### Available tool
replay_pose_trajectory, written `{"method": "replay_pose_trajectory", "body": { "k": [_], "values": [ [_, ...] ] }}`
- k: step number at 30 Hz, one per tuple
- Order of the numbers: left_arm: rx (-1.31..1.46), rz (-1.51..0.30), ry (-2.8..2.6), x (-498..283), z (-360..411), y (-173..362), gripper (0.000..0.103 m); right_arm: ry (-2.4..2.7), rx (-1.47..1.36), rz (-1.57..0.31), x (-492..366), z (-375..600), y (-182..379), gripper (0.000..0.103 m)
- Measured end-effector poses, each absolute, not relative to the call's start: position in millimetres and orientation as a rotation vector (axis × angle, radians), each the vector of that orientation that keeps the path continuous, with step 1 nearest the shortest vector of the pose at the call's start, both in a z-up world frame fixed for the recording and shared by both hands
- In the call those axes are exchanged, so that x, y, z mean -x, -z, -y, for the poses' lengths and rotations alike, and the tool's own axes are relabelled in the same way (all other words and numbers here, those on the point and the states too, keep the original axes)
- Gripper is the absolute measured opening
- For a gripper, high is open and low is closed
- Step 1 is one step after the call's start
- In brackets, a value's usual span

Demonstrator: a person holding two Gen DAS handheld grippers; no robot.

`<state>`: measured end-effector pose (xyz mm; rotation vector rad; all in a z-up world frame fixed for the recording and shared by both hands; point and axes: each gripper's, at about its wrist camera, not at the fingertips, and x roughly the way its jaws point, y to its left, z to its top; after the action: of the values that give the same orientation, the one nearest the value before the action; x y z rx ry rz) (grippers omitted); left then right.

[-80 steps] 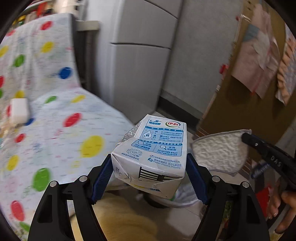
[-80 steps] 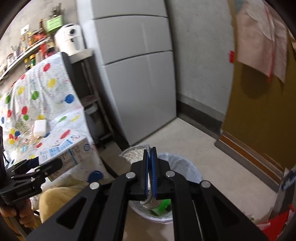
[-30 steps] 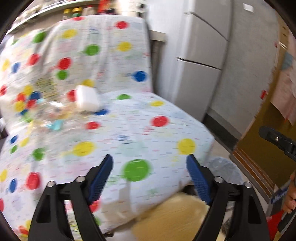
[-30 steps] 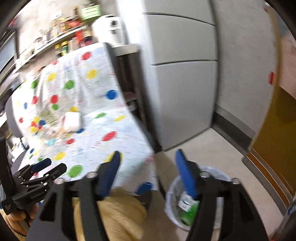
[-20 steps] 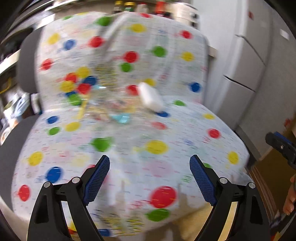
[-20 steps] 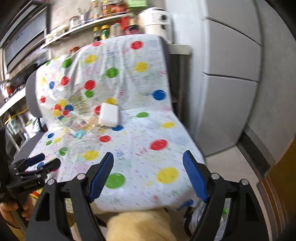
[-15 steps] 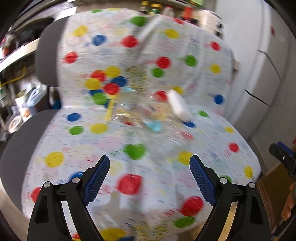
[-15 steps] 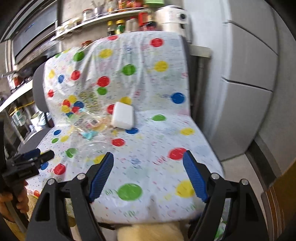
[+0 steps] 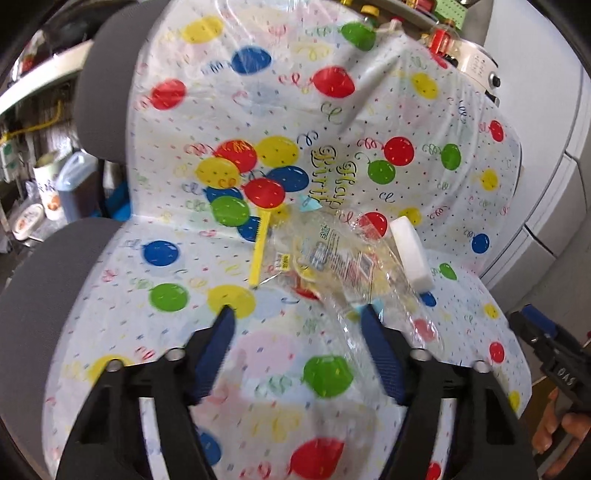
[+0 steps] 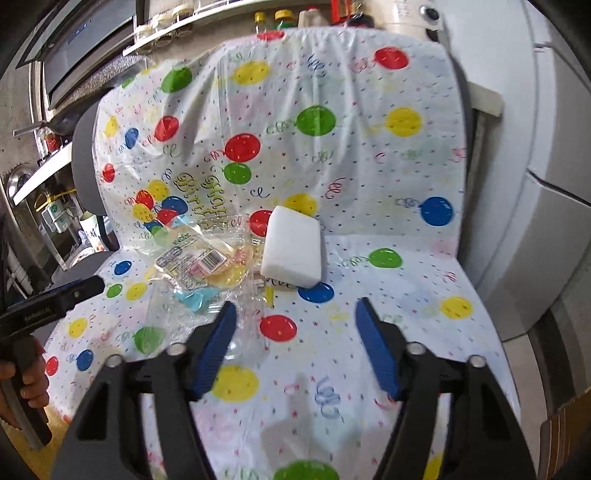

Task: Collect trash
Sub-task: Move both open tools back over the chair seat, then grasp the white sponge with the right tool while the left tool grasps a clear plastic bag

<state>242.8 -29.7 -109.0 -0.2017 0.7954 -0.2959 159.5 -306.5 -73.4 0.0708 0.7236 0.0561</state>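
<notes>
A crumpled clear plastic wrapper [image 9: 332,258] [image 10: 199,266] with printed labels lies on a chair seat draped in a balloon-print sheet [image 9: 177,236] [image 10: 369,184]. Beside it rests a white foam block [image 9: 412,254] [image 10: 291,247], and a yellow plastic strip [image 9: 258,251] lies at the wrapper's left. My left gripper [image 9: 297,325] hovers just short of the wrapper, jaws closing with nothing pressed between them. My right gripper [image 10: 293,317] hangs over the seat in front of the block, jaws also closing, empty. Each gripper shows at the edge of the other's view.
A grey fridge [image 10: 535,147] stands right of the chair. Shelves with jars and bottles [image 10: 280,14] run behind it, and containers [image 9: 66,184] sit on a counter to the left. A person's hand [image 10: 22,373] holds the left gripper's handle.
Both views swung from the bin and floor onto the chair seat. The milk carton and the cloth piece left the jaws. Both pairs of jaws have narrowed since half a second ago.
</notes>
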Motion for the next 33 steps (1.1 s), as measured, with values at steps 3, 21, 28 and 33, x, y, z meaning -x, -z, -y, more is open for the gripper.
{"method": "replay_pose_trajectory", "body": {
  "k": [3,21,28,33],
  "values": [
    [0.229,-0.818,0.328,-263,36,118,0.058,-0.069,-0.065,-0.745,-179,307,83,0.032],
    [0.340,-0.802,0.425,-336,57,134,0.015,-0.056,-0.089,-0.809,-212,324,108,0.032],
    [0.292,-0.657,0.441,-301,55,85,0.008,-0.059,-0.087,-0.790,-204,321,95,0.059],
    [0.211,-0.713,0.370,-301,47,90,0.013,-0.065,-0.077,-0.805,-204,314,99,0.071]
  ]
}}
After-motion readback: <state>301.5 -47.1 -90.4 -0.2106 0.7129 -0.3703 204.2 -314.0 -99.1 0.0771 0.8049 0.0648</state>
